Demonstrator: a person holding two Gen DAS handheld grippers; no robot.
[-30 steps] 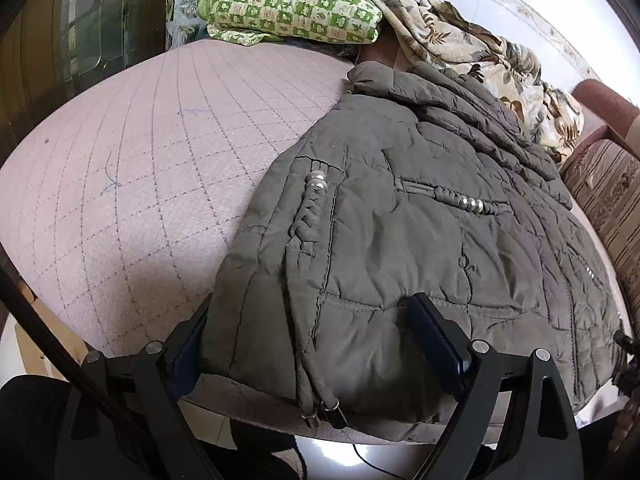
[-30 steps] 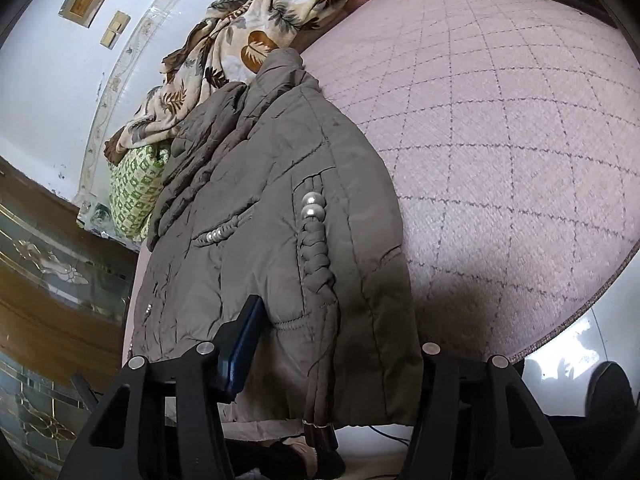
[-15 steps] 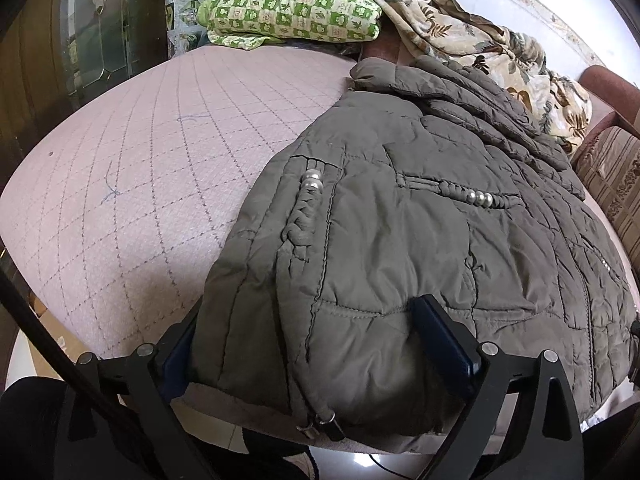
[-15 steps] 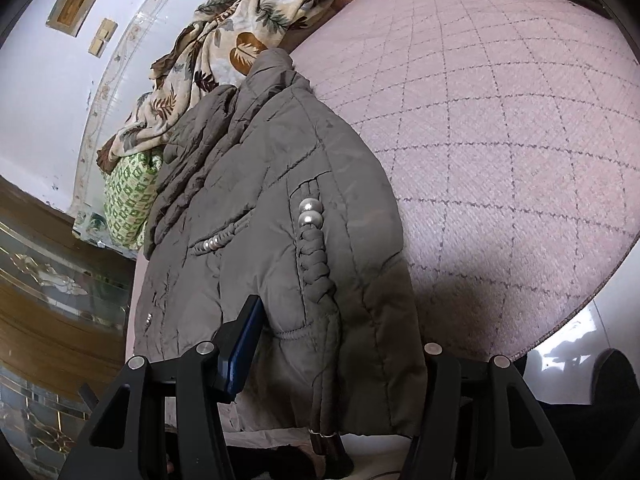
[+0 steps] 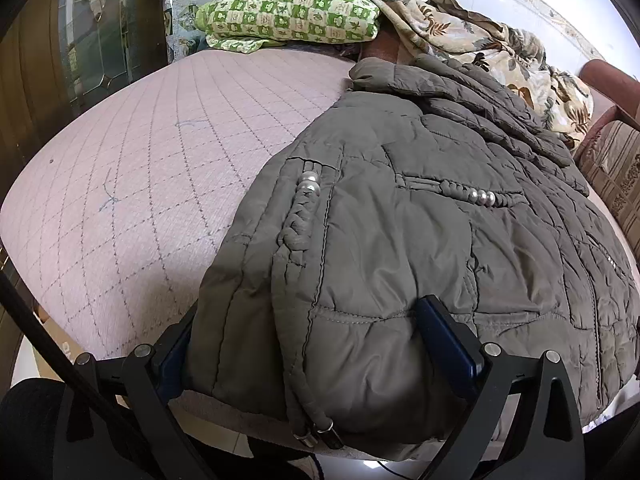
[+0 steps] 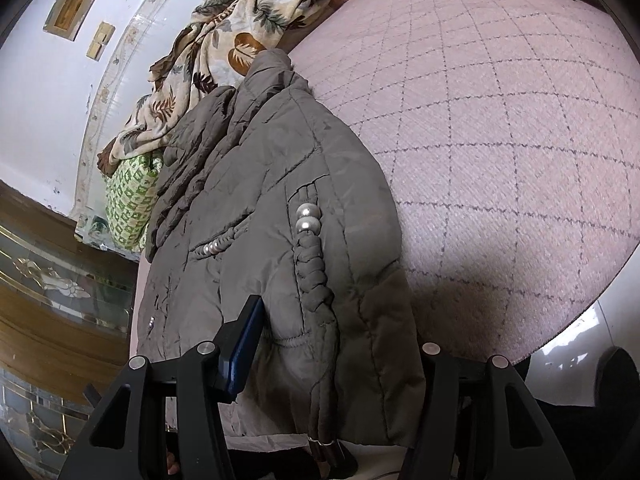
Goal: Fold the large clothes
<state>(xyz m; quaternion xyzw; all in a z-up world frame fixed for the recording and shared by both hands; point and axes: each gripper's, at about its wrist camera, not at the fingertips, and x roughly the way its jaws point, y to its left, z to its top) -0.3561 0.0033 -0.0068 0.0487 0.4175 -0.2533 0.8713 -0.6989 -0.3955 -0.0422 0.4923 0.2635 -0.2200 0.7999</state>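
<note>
Daylight, bright; both views sharp. Strong fisheye bending, black corners. Jacket (image 6: 280, 240) casts soft shadow on bed (image 6: 500, 160); glare off floor (image 6: 576, 340)

Green checkered pillow (image 5: 292, 12) beside floral blanket (image 5: 480, 48).

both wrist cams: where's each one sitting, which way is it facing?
Left wrist: low at the bed's near edge, facing up the jacket toward the green pillow; left gripper fingers straddle the hem.
Right wrist: same edge, rolled sideways, facing along the jacket toward the floral blanket; right gripper straddles the hem.
Shared: jacket, pillow, blanket, pink mattress.
</note>
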